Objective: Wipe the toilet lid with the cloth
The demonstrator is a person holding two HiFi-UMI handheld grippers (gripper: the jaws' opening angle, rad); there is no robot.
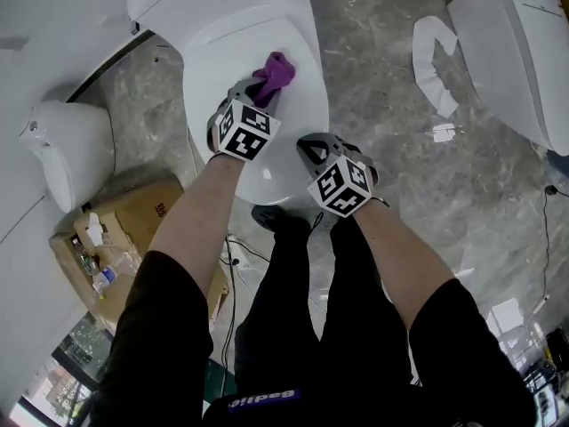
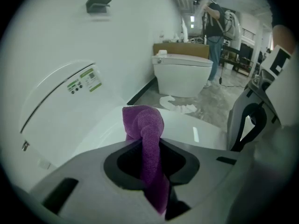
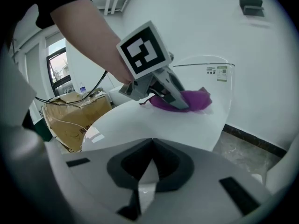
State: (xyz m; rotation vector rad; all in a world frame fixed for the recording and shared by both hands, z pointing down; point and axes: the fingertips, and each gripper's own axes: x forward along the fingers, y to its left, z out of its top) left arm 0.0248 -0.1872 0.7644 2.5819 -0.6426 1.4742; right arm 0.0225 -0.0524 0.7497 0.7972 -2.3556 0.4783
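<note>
Bunching ahead of the left gripper (image 2: 150, 144), clamped cloth (image 2: 142, 120) rests on toilet lid (image 1: 286, 136).

The toilet lid (image 1: 298, 118) is gleaming — smooth, glossy white plastic by its look. The cloth (image 2: 142, 125) is showing a fuzzy, matt purple pile. The left tongs (image 2: 148, 160) and right tongs (image 3: 149, 169) are looking like matt grey plastic. The floor (image 1: 378, 78) is showing mottled grey stone; the box (image 1: 147, 216), dull brown cardboard.

The left gripper (image 2: 152, 148) is clamped on a purple terry cloth (image 2: 142, 122). The cloth's bunched end stands up just beyond the jaws, over a glossy white toilet lid (image 2: 191, 130).
</note>
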